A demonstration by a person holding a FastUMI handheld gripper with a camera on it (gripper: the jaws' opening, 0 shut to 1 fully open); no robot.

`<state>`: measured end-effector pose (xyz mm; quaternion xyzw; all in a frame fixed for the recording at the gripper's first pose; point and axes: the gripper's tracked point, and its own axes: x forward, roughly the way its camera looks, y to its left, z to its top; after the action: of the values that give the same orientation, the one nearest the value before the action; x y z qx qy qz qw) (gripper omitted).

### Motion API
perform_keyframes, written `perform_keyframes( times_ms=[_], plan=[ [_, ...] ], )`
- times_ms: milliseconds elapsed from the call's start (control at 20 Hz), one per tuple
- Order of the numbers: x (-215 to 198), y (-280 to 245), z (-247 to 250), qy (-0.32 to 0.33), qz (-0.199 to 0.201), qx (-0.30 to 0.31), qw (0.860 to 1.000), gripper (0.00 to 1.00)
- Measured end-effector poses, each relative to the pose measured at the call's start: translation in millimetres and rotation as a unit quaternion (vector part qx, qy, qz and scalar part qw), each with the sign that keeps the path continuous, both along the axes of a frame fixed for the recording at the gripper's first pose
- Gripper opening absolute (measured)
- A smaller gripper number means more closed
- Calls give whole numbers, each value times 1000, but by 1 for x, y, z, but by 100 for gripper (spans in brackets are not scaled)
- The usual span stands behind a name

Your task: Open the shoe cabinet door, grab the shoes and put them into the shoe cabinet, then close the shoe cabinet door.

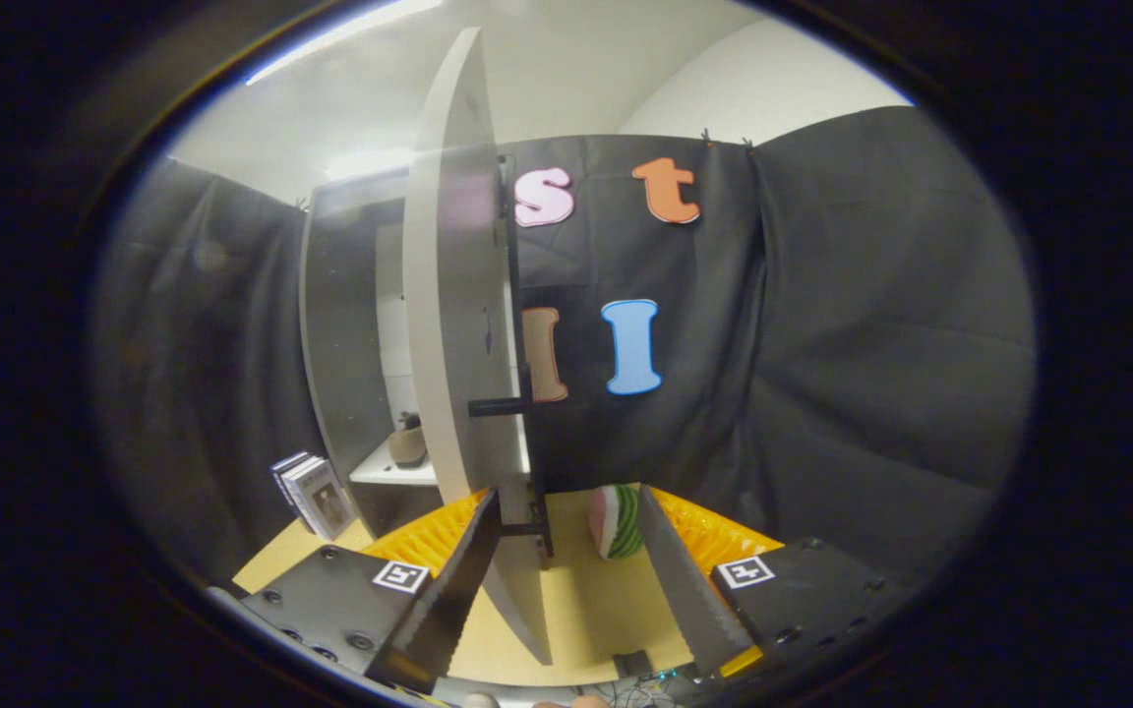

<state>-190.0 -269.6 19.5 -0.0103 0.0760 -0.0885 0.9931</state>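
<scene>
In the booth, seen along the gripper's two fingers:

Shoe cabinet: a tall grey-white cabinet stands beyond the fingers on the left side, against the black cloth wall; its inside is in shadow, with a white shelf low down.

Cabinet door: white, swung open toward the camera and seen nearly edge-on; its lower edge reaches down between the two fingers, closer to the left finger. A black bar handle sticks out from its right face about halfway up, and a second black fitting sits lower on the same edge.

Counter: a pale wooden surface under and ahead of the fingers.

Gripper: open, jaws spread wide; nothing is pressed between the fingers. The left finger lies just beside the door's bottom edge; I cannot tell whether it touches.

Books: a few stand leaning on the counter, left of the cabinet's foot.

Watermelon-slice toy: green-striped with a pink face, on the counter just ahead of the right finger, right of the door.

Shoe: a small brownish shape sits on the white shelf inside the cabinet, partly hidden by the door.
</scene>
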Motion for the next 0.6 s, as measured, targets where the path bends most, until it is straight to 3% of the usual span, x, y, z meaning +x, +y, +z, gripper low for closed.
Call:
perform_keyframes(
  times_ms=[600],
  plan=[
    [28,75,-14,9,87,21,996,97]
  ],
)
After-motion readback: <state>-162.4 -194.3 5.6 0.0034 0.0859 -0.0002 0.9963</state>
